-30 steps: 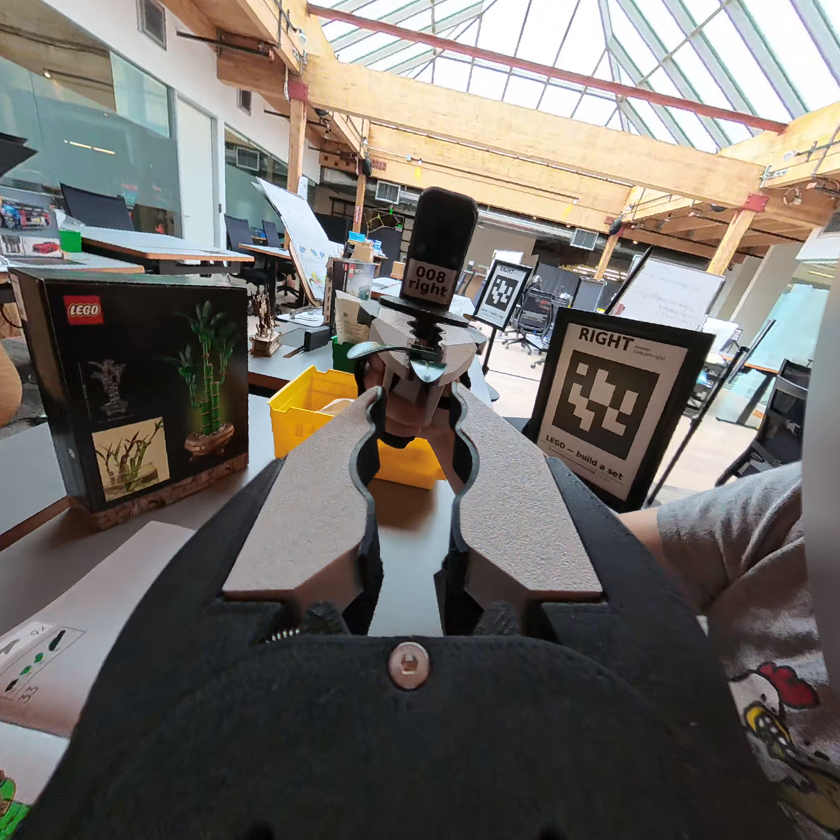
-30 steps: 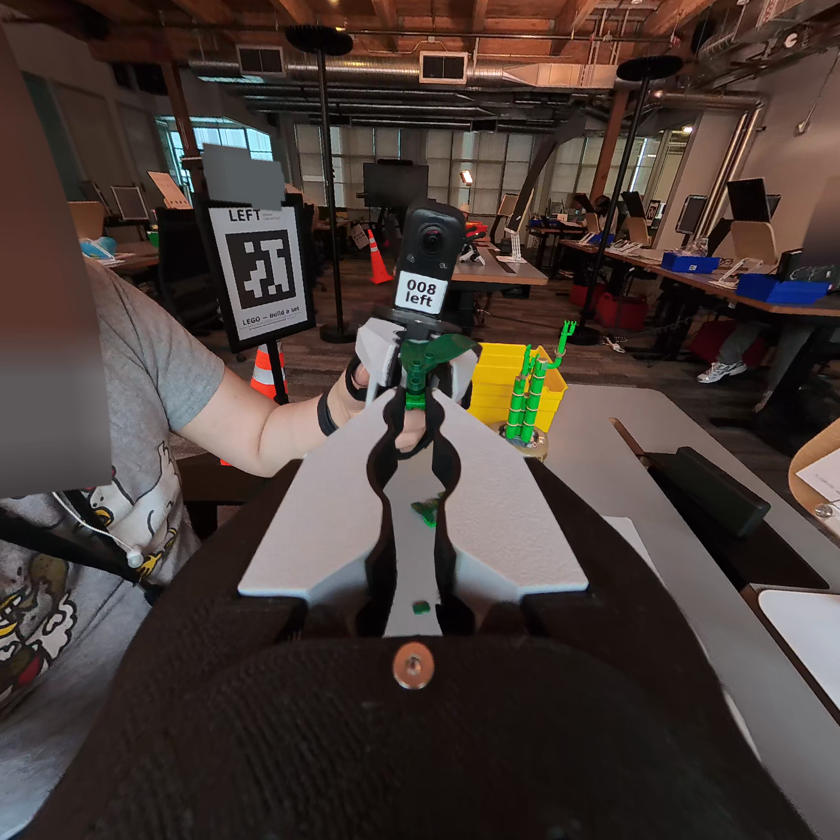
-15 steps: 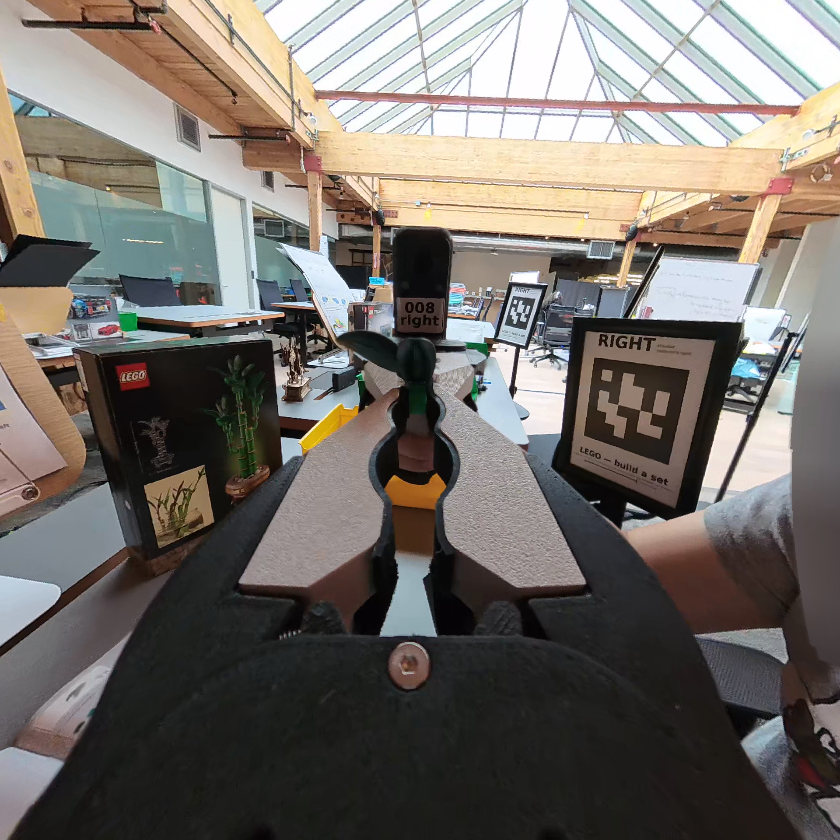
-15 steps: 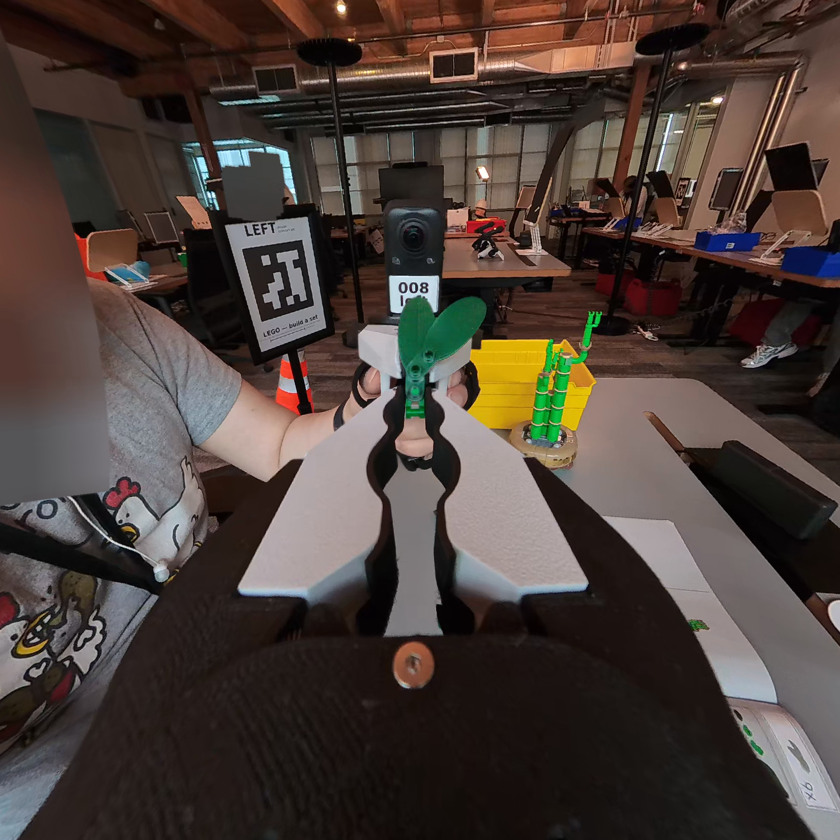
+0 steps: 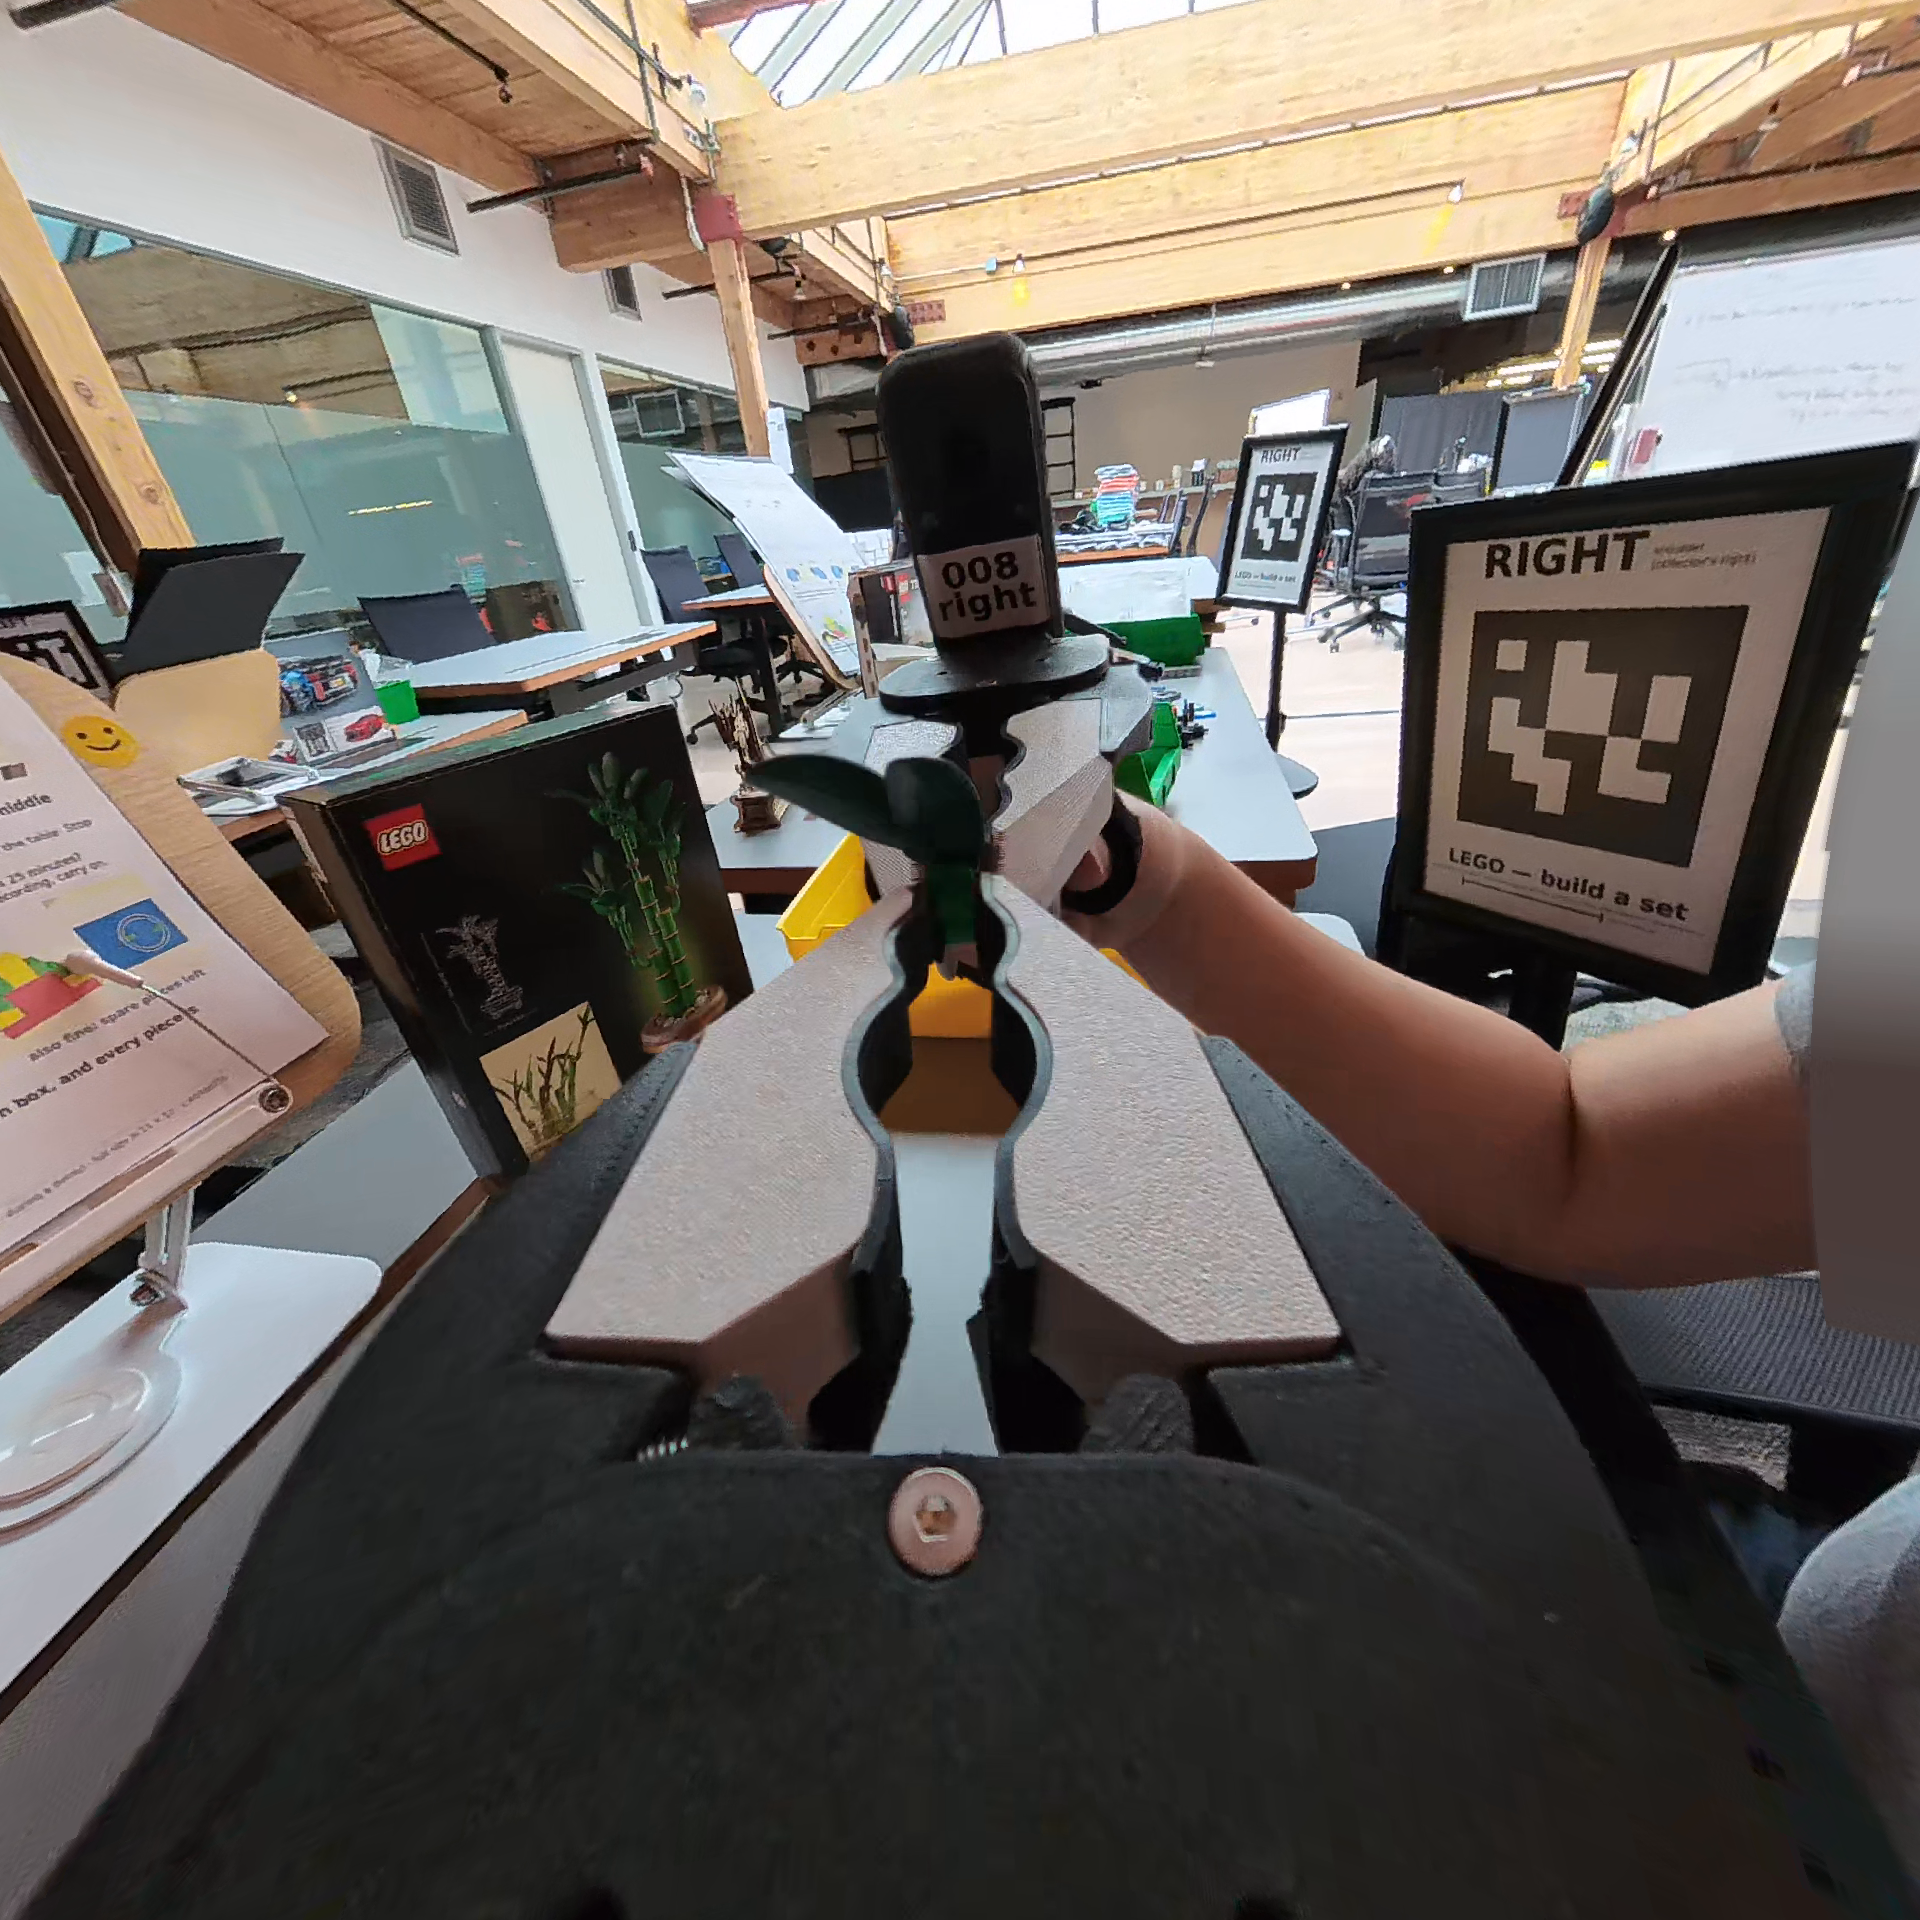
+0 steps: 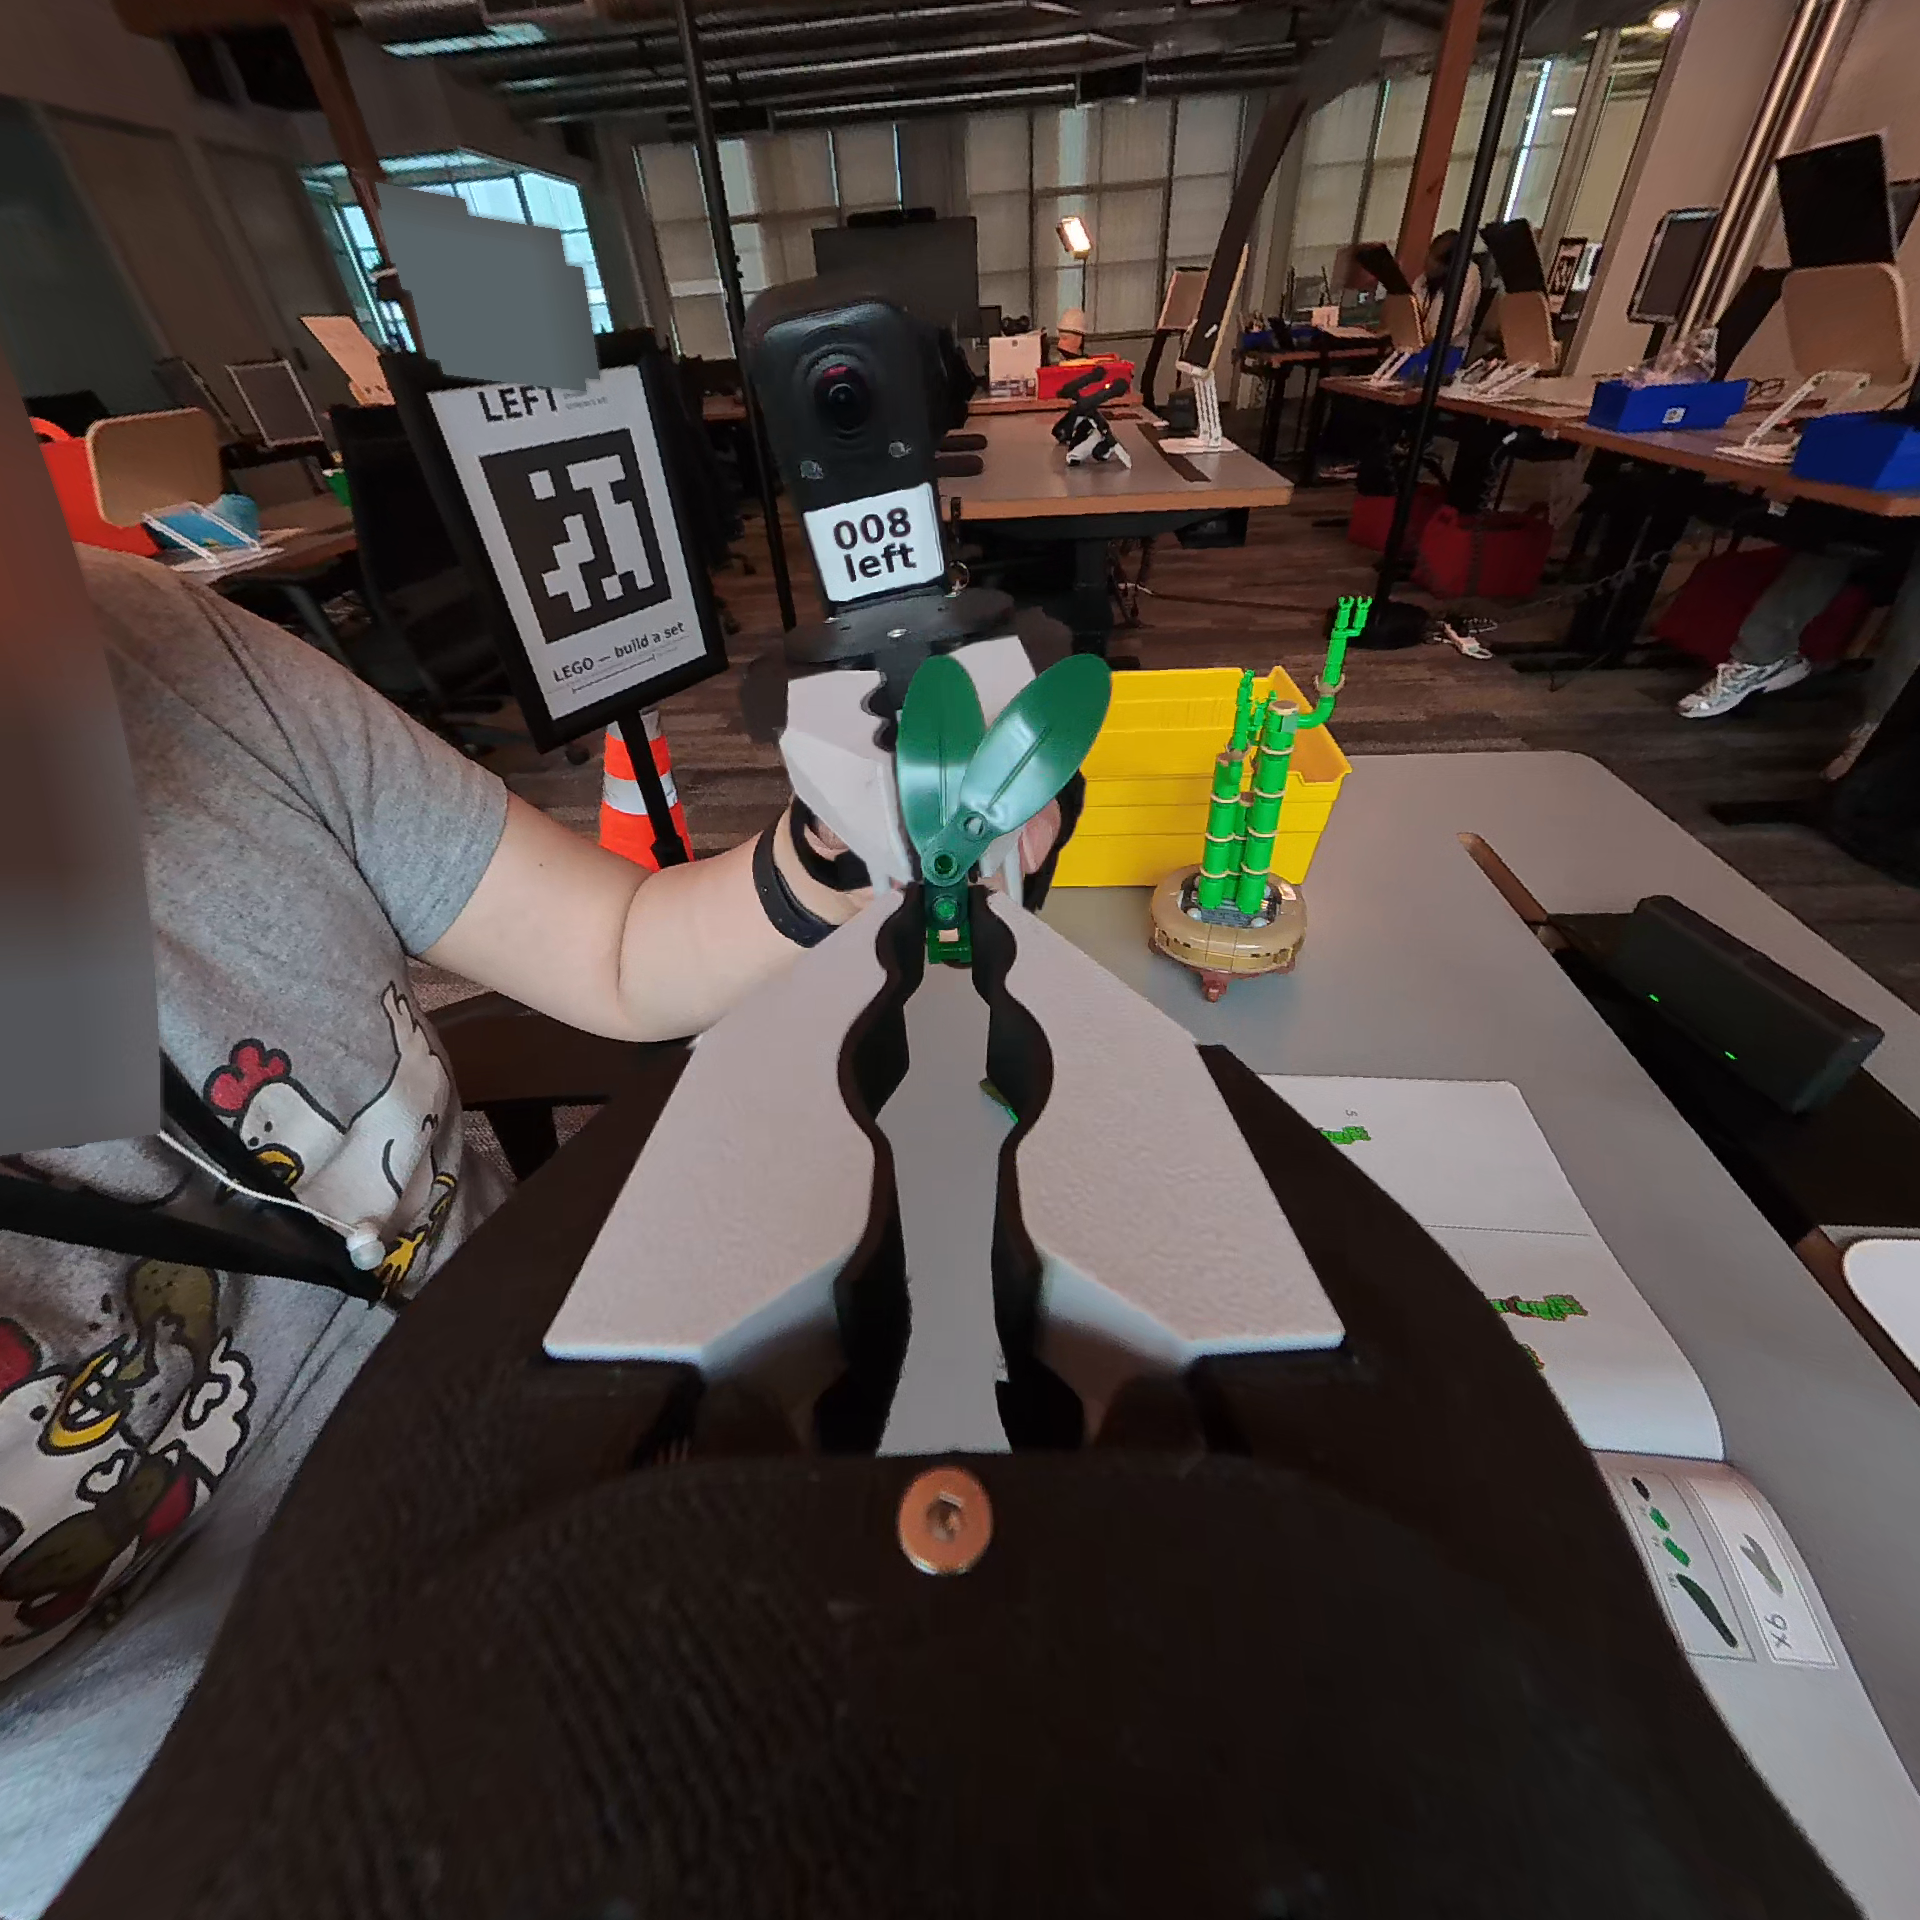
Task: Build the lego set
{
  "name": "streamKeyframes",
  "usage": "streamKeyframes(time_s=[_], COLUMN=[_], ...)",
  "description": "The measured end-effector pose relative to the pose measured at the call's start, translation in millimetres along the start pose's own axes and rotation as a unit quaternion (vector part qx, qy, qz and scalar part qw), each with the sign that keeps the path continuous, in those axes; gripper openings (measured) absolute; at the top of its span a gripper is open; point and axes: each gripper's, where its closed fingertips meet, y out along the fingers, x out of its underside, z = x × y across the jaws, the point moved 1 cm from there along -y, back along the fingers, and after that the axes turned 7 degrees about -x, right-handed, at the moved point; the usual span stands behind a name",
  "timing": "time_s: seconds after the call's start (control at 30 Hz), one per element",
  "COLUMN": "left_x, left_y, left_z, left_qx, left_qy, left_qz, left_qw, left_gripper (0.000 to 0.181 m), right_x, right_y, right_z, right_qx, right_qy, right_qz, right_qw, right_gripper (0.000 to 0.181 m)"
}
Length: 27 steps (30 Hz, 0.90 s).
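Both tongs are lifted off the tabletop (image 6: 1507, 935) and face each other nose to nose, meeting on one small piece — a green leaf sprig (image 6: 982, 769) with two dark leaves fanned out above a short stem. The right tongs (image 6: 948, 930) are closed on the bright green foot of that stem, so the leaves stand clear above the tips. In the left wrist view the left tongs (image 5: 951, 925) are drawn in around the same sprig (image 5: 914, 821) from the opposite side, tips narrowed against the stem; whether they truly clamp it or only steady it, I cannot tell for sure, though they look closed on it.

Holding the piece in the air between two grips makes sense to me: it is too small to press together flat on the tabletop, and one grip can brace while the other seats or turns a leaf.

The half-built bamboo model (image 6: 1242, 831) stands upright in its tan round pot, well apart from the tongs and in front of a yellow bin (image 6: 1164, 727). The sprig probably goes there once it is finished. The instruction booklet (image 6: 1475, 1247) lies open beside the right tongs, and the set's box (image 5: 520, 914) stands on the left — both within easy glance.

A pinch this small could let the stem twist or pop loose.
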Motion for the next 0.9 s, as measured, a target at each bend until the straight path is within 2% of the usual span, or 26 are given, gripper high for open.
streamKeyframes(time_s=[0.2,0.53,0.67,0.9], left_x=[1,4,8,0], left_y=[-3,-6,-7,-12], left_z=[-2,-4,-5,0], left_qx=[-0.019,-0.015,-0.021,-0.013], left_qy=[0.053,0.056,0.087,0.131], left_qz=[-0.008,-0.019,-0.032,0.014], left_qw=[0.998,0.998,0.995,0.991], left_gripper=[0.006,0.006,0.006,0.006], right_x=[-1,1,5,-5], right_y=[0,1,2,2], right_z=[3,5,6,-1], right_qx=[0.014,0.023,0.032,0.029], right_qy=[-0.015,0.002,0.003,-0.024], right_qz=[-0.001,-0.014,-0.030,-0.015], right_qw=[1.000,1.000,0.999,0.999], right_gripper=[0.007,0.007,0.007,0.008])
